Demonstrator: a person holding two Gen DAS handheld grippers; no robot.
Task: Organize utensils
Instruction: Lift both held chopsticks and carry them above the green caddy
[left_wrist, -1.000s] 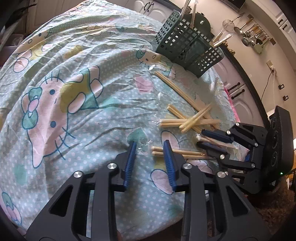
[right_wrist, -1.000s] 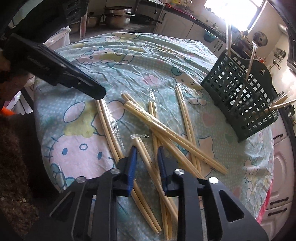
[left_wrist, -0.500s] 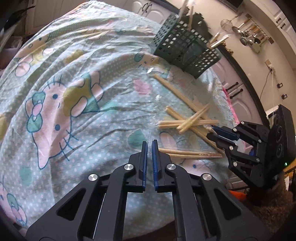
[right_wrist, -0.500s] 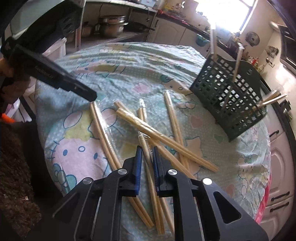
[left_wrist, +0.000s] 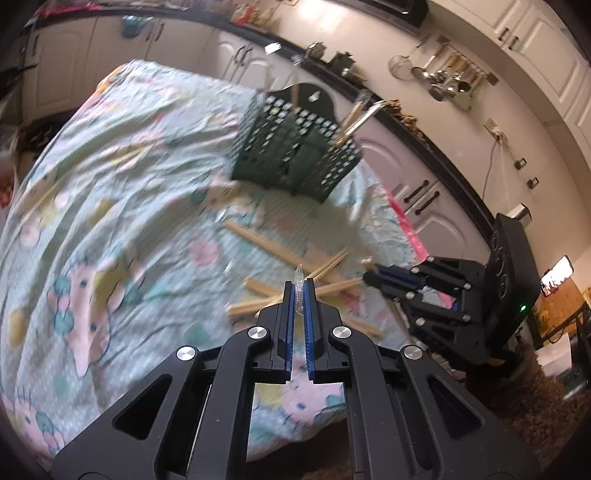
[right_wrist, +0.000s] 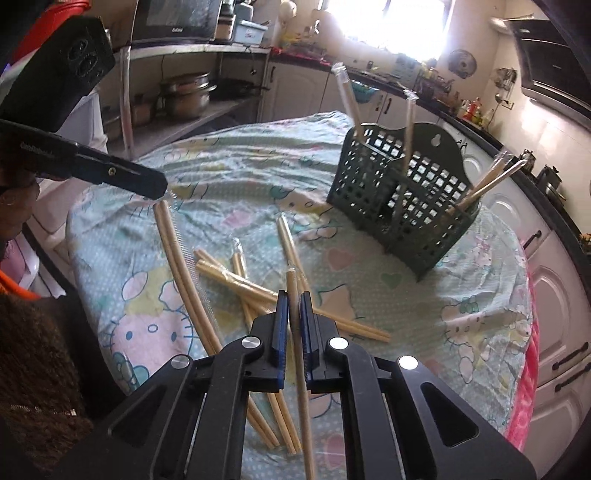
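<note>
Several wrapped wooden chopstick pairs (right_wrist: 236, 284) lie scattered on the cartoon-cat tablecloth (right_wrist: 236, 184). A dark green slotted utensil basket (right_wrist: 402, 199) stands at the far side and holds a few chopstick pairs; it also shows in the left wrist view (left_wrist: 295, 147). My right gripper (right_wrist: 294, 299) is shut on one wrapped chopstick pair (right_wrist: 295, 284), lifted off the cloth. My left gripper (left_wrist: 299, 286) is shut on the clear wrapper end (left_wrist: 299, 275) of a chopstick pair (right_wrist: 181, 273) that hangs from it. The right gripper (left_wrist: 373, 277) is at right in the left wrist view.
White kitchen cabinets (left_wrist: 424, 192) and a dark counter ring the table. Metal pots (right_wrist: 184, 96) sit on a shelf at the back left. Ladles hang on the wall (left_wrist: 443, 81). The table's pink edge (right_wrist: 528, 406) runs along the right.
Both grippers closed on chopstick pairs and rose from the cloth. The left one lifted its pair by the wrapper end; the right one raised its pair toward the basket.
</note>
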